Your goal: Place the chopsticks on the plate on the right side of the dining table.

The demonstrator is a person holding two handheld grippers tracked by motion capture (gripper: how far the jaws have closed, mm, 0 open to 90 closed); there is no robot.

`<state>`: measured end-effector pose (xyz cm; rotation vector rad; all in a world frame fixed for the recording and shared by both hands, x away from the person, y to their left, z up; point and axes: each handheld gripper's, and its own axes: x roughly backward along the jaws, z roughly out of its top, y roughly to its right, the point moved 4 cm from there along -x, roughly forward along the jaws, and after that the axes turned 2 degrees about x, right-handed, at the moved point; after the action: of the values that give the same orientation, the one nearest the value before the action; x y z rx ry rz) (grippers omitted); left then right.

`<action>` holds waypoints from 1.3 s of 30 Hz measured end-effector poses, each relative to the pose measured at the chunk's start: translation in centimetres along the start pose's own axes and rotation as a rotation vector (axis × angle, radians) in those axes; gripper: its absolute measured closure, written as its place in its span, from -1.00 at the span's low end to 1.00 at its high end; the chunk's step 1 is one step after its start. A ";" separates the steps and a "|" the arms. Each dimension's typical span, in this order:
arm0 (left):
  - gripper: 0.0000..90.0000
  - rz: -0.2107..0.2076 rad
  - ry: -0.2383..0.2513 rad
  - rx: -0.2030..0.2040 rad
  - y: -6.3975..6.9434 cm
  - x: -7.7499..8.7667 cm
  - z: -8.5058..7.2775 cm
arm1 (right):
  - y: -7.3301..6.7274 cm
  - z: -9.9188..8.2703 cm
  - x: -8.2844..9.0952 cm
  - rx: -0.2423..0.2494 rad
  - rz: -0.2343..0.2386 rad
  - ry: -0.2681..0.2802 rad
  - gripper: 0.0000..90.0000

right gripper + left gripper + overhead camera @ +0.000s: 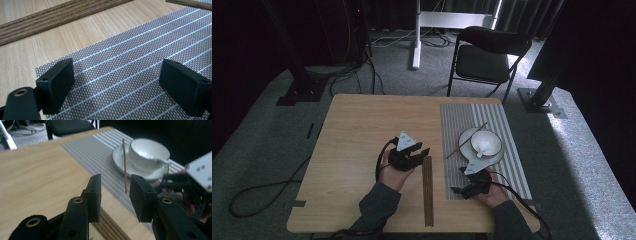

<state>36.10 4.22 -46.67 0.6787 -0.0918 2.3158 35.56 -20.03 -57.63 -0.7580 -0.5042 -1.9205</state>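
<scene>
The left tool (421, 151) hovers over the wooden surface (357, 145) beside the top end of the dark grooved wooden strip (428, 190), its jaws partly spread with nothing between them. In the left gripper view they frame the near tip of the single chopstick (124, 165), which lies on the striped grey placemat (95, 155) and leans up onto the rim of the white saucer (120, 157). The white bowl (147, 151) sits on that saucer with a white spoon (160, 159) inside.

The main risk, as I judge it, is the chopstick's perch: it rests on a curved rim with only its low end on the mat, so a nudge from one pad rather than a clean pinch could roll it off the saucer or flick it across the mat. A thin stick between wide flat pads may also pivot and slip when lifted. Coming in too far could knock the saucer and rattle the bowl and spoon. The right tool (464, 190) sits close by on the mat's near corner, so the two tools could collide if the left one swings wide.

The left hand (393, 172) holds its tool roughly level, pointing right toward the mat. The right hand (492, 194) rests near the surface edge, its tool aimed left and low over the mat, jaws spread wide and empty in the right gripper view
</scene>
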 end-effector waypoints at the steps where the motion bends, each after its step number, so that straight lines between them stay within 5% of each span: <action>1: 0.39 -0.001 -0.007 0.002 0.0 -0.1 -0.5 | 0.0 0.0 0.0 0.000 0.000 0.001 -0.73; 11: 0.36 -0.010 -0.078 0.012 1.2 -0.9 -4.8 | 0.0 0.0 0.0 -0.001 0.000 0.000 -0.73; 18: 0.32 -0.019 -0.104 -0.019 2.2 -0.8 -6.6 | 0.0 0.0 0.0 0.000 0.000 0.000 -0.73; 39: 0.29 -0.038 -0.209 -0.026 3.9 -1.5 -11.1 | 0.0 0.0 0.0 0.000 0.000 0.000 -0.73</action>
<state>29.58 3.16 -56.46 0.8995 -0.2027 2.1978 35.56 -20.03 -57.64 -0.7583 -0.5047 -1.9201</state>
